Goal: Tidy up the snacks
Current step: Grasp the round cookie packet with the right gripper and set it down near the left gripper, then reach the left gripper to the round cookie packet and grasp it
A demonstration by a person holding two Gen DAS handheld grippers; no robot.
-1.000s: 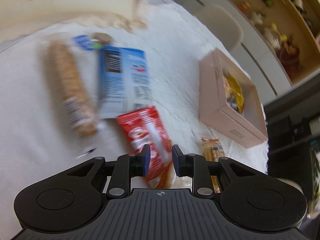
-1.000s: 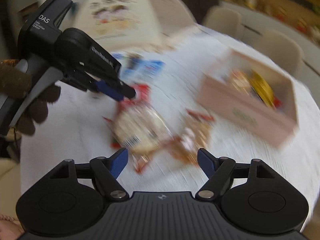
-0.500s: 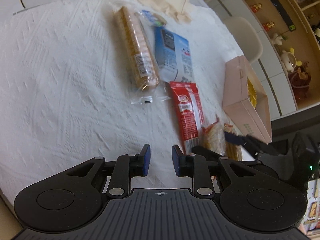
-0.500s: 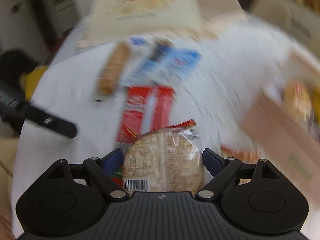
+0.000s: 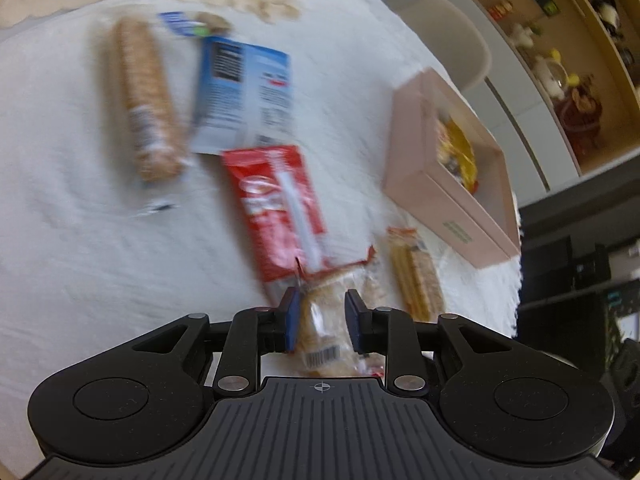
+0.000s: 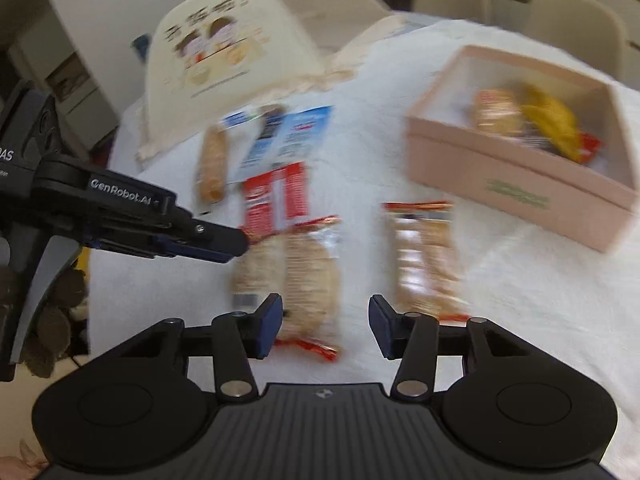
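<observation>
A clear cracker pack [image 6: 304,276] lies on the white tablecloth, partly over a red packet [image 6: 276,196]. My left gripper [image 5: 322,318] has its jaws partly open on either side of this pack's [image 5: 320,332] end; it also shows in the right wrist view [image 6: 224,242], where contact is unclear. My right gripper [image 6: 324,326] is open just above the pack's near end. A second cracker pack [image 6: 424,256] lies to its right. The pink box [image 6: 516,184] with snacks inside stands at the right.
A long biscuit roll [image 5: 144,96], a blue-and-white packet [image 5: 244,88] and a small blue wrapper [image 5: 180,24] lie farther back. A cream printed bag [image 6: 224,60] stands at the table's far side. Chairs [image 6: 572,20] and shelves [image 5: 568,40] lie beyond.
My left gripper swung back over the red packet and now straddles the cracker pack's end. My right gripper pulled back and shifted, so the pack lies farther ahead and the box is in view.
</observation>
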